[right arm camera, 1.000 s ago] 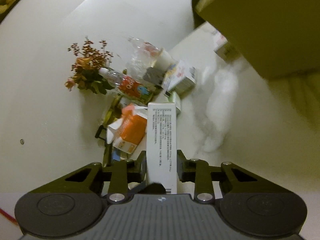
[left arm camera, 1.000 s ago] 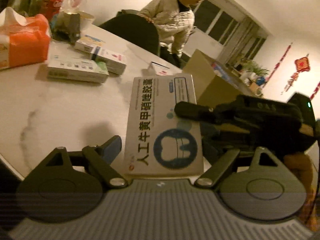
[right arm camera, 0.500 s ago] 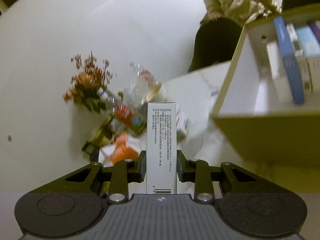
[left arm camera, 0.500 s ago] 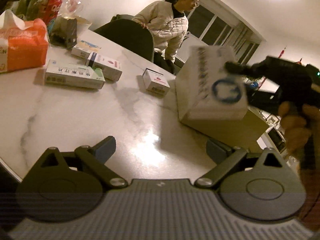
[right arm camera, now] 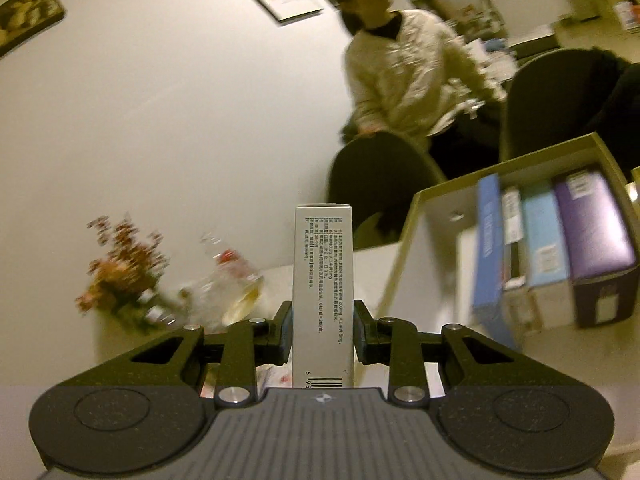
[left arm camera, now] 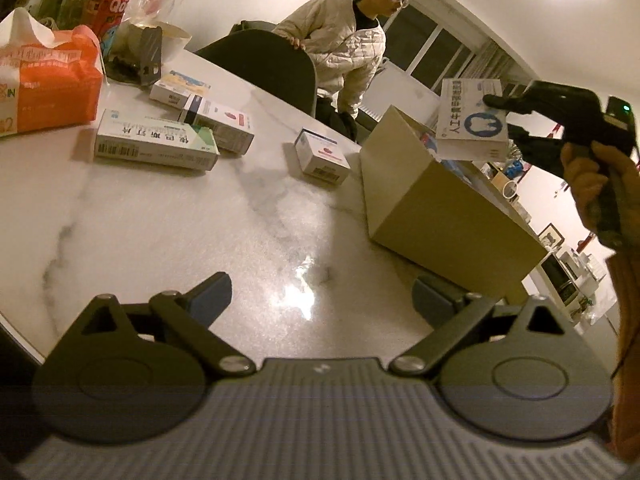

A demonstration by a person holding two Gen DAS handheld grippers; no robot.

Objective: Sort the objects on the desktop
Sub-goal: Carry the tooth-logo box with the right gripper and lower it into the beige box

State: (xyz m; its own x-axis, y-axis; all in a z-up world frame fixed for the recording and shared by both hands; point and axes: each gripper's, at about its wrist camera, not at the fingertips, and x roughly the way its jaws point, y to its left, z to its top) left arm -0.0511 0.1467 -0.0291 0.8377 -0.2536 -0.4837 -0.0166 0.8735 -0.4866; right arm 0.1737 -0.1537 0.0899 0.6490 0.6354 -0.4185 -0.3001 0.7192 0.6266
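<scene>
The left gripper (left arm camera: 322,294) is held low over the marble table (left arm camera: 160,216), its jaws spread wide with nothing between them. Past it, on the table, a cardboard box (left arm camera: 440,204) is seen on the right, and a small red-marked box (left arm camera: 322,156) lies just beside its near left corner. Further left, a long green-and-white box (left arm camera: 156,145) and two more medicine boxes are laid near an orange tissue pack (left arm camera: 44,88). Above the cardboard box, a white medicine box (right arm camera: 323,300) is gripped firmly by the right gripper (right arm camera: 323,336), clear of the table. In the right wrist view, several boxes are seen standing upright inside the cardboard box (right arm camera: 440,216). At the far side, a person in a light jacket (left arm camera: 344,56) is seated behind a dark chair (left arm camera: 264,64).
</scene>
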